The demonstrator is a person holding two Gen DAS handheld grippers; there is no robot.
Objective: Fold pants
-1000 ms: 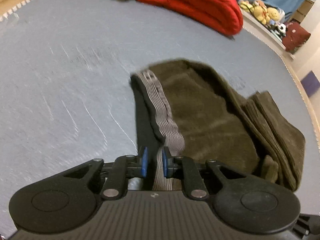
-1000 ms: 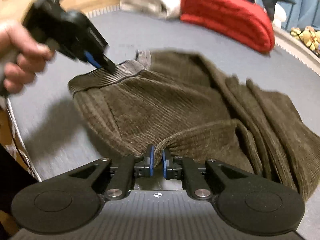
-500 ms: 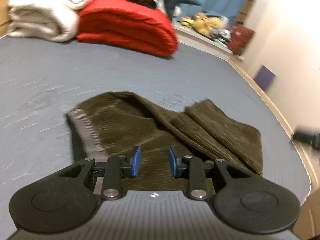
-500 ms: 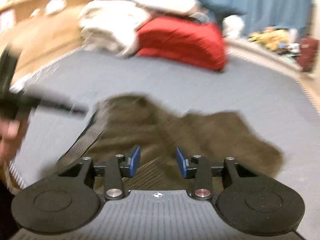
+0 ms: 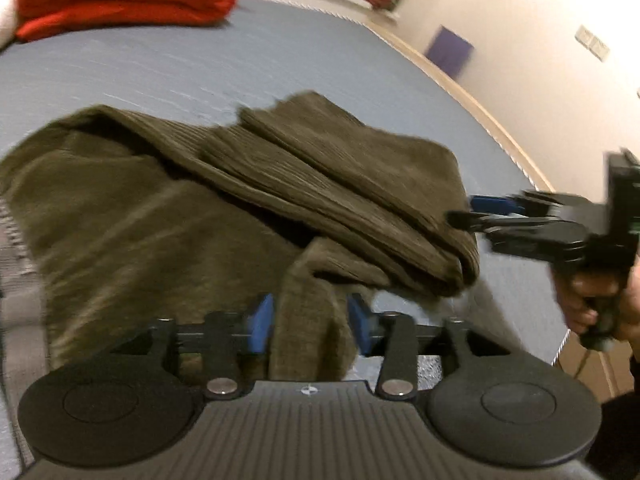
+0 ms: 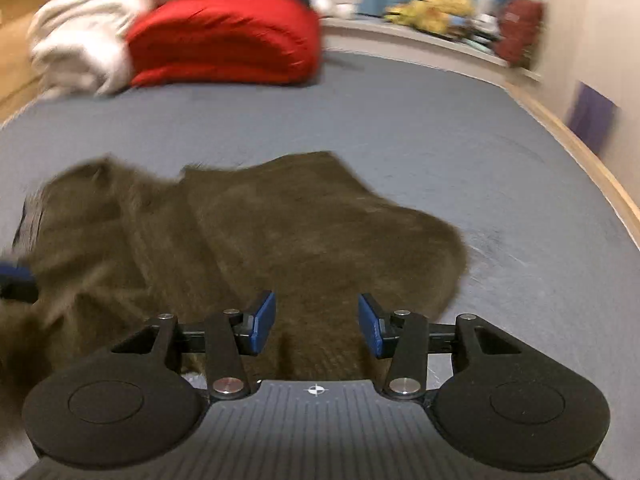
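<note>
Two close downward views, pants point(image 5: 224, 208) shared

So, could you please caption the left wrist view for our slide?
Left gripper, jaws open, over rumpled olive corduroy pants on a blue-grey mattress; right gripper at their edge.

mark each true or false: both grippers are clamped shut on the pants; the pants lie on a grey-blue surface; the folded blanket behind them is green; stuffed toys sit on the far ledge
1. Both grippers are clamped shut on the pants. False: the left gripper and the right gripper have just been opening; cloth lies between the pads, unpressed.
2. The pants lie on a grey-blue surface. True.
3. The folded blanket behind them is green. False: the blanket is red.
4. Stuffed toys sit on the far ledge. True.
</note>
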